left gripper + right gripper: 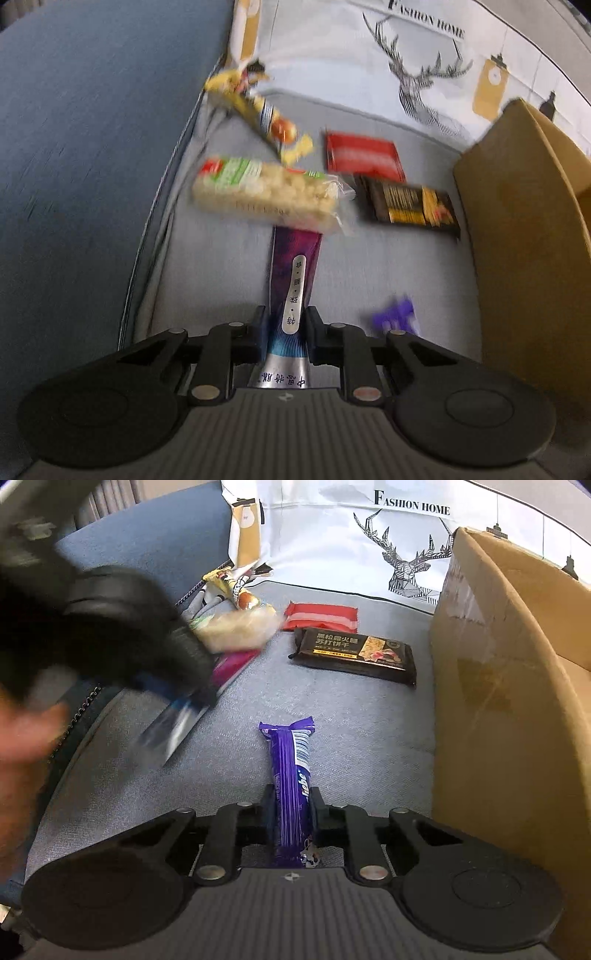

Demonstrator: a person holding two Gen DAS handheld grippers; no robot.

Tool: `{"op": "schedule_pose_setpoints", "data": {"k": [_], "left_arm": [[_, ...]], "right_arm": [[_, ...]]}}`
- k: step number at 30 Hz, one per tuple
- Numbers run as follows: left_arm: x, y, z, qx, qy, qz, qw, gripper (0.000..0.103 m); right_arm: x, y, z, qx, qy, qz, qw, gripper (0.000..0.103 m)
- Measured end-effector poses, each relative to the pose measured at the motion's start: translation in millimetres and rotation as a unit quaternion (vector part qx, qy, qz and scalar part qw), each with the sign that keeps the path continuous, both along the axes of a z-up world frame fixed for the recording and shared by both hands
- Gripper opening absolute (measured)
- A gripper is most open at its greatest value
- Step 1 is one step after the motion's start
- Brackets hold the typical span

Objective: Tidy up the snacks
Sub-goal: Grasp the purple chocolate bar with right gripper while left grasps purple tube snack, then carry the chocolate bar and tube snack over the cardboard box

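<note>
My left gripper point(284, 321) is shut on a long purple and silver packet point(295, 266) with a white label, which points away from me over the grey cushion point(221, 280). My right gripper point(293, 797) is shut on a purple chocolate bar point(291, 753), its far end above the cushion. In the right wrist view the left gripper point(195, 698) is a dark blur at the left, with its packet point(173, 727) and a hand beside it. Further back lie a rice cracker pack point(266, 195), a yellow packet point(258, 107), a red packet point(362, 155) and a black cracker packet point(410, 203).
An open cardboard box point(498, 701) stands along the right side of the cushion. A white cloth with a deer print point(369, 546) rises behind the snacks. Blue upholstery point(74, 147) fills the left. The purple bar point(397, 314) also shows blurred in the left wrist view.
</note>
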State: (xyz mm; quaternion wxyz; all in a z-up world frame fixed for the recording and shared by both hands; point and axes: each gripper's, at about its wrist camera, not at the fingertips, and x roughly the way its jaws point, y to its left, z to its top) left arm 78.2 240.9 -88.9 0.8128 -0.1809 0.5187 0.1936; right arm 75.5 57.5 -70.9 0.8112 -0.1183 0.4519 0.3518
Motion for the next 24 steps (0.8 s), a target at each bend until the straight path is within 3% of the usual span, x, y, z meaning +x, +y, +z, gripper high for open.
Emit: {"op": "schedule_pose_setpoints", "data": {"k": [5,14,17,20,24], "left_arm": [[-3,2,-4,0.002,0.012,-0.005,0.9999,0.032],[16,-4,-13,0.022,0.020,-0.014,0.9995,0.036],[18,-8,-14,0.039,0.022,-0.026,0.9986,0.035],[19,-11,-14,0.054,0.025,-0.043,0.9973,0.026],[17,-10,-11,0.040,0.017,-0.047,0.9980,0.022]], "right_arm": [[1,-1,-1,-0.003,0.010,-0.008,1.000,0.021],[2,0,-3,0.003,0.016,-0.007,1.000,0.023],[0,0,-2,0.002,0.012,-0.004,1.000,0.023],[0,0,-3,0.001,0.010,-0.004,1.000,0.023],[-1,2,-3,-0.002,-0.001,0.000,1.000,0.018]]}}
